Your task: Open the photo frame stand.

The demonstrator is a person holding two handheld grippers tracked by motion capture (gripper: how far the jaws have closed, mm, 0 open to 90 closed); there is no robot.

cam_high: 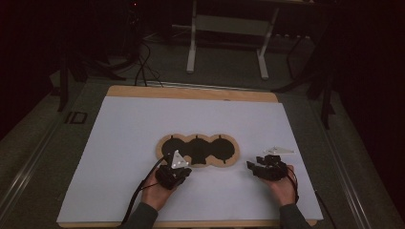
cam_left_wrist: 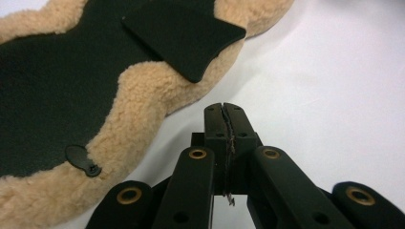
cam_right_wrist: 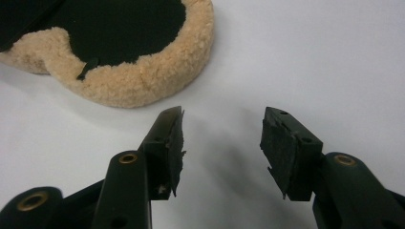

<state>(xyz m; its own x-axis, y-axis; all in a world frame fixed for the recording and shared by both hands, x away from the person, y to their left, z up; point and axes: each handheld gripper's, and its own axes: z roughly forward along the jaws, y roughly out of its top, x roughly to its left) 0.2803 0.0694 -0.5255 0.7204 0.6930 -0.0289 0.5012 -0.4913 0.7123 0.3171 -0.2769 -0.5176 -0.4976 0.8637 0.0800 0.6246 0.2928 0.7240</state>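
Left gripper (cam_left_wrist: 224, 110) had jaws pressed together, empty, on white table (cam_high: 119, 143). Fleece-edged black pad (cam_high: 198, 150) lay just ahead-left of it. Right gripper (cam_right_wrist: 222, 138) was spread wide, empty, pad ahead-left, apart.

White letters "ID" on the dark floor (cam_high: 28, 138), left of table

White table cover (cam_high: 143, 129) lies bare to the left, right and far side of the fleece-edged pad (cam_high: 198, 150), giving open passage. The pad is the sole obstacle at centre, just ahead of the left gripper (cam_left_wrist: 224, 109) and near the right gripper (cam_right_wrist: 222, 138).
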